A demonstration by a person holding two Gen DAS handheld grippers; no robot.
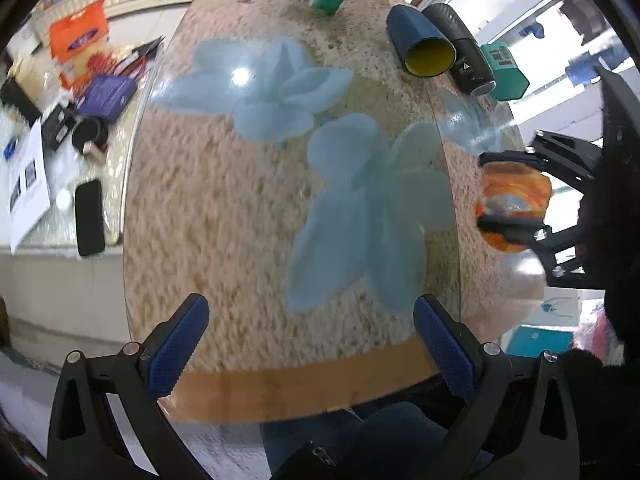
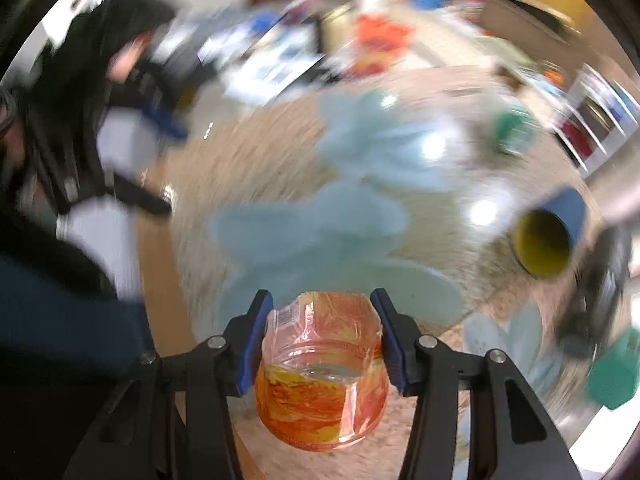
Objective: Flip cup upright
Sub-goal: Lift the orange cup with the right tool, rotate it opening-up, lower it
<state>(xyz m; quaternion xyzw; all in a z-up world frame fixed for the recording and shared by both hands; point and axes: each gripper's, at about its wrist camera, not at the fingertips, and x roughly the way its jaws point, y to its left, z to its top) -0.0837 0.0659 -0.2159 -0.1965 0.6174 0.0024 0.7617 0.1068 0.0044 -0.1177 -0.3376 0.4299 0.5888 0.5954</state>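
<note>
Orange-swirled clear plastic cup (image 2: 322, 368) is clamped across its body by the right hand-held gripper (image 2: 322, 344), off the counter (image 2: 256, 168), tilted, probably mid-flip; which end is up I can't tell. Side grip leaves room to rotate. Left hand-held gripper (image 1: 312, 344) hangs wide and empty over the counter edge, likely clear of the swing. Blue cup (image 1: 420, 42) lies on its side, well apart.

We take this for a cluttered workroom or small shop: a round glass-topped table (image 1: 248, 208), printed with pale blue flowers, stands beside a counter (image 1: 116, 168) strewn with printed sheets bearing QR codes (image 1: 26, 184), a purple box (image 1: 106, 94) and an orange package (image 1: 80, 36). White shelving (image 2: 600, 120) stacked with goods lines the far wall. On the table we see a dark blue cup (image 1: 420, 40) lying beside a black device (image 1: 464, 52).
</note>
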